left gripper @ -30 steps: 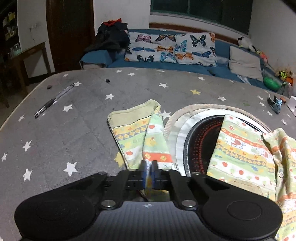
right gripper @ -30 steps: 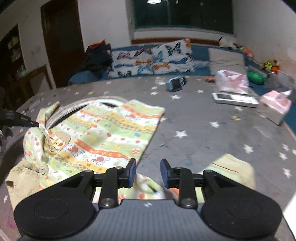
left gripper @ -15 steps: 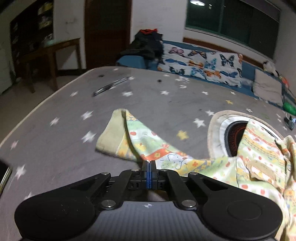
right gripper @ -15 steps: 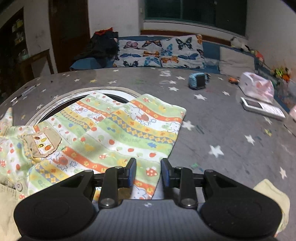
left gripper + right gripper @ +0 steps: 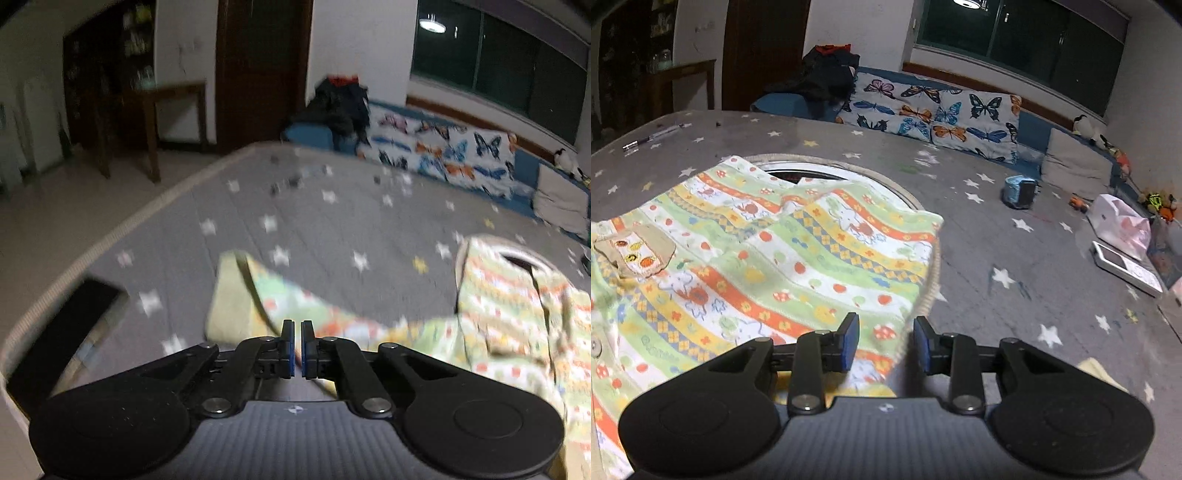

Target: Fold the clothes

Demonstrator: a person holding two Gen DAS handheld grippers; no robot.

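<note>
Left gripper shows its jaws nearly together with a thin slit; whether they pinch the sleeve just beyond is unclear. Right gripper stands wide over the near hem of the striped garment, which lies on the starred table across a round inset. Judging by this, a fold is being set up; next, the right jaws need to close on the hem.

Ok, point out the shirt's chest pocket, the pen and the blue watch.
chest pocket (image 5: 637, 251), right wrist view, middle of the tan patch.
pen (image 5: 652, 137), right wrist view, mid-barrel.
blue watch (image 5: 1019, 192), right wrist view, its body.
</note>
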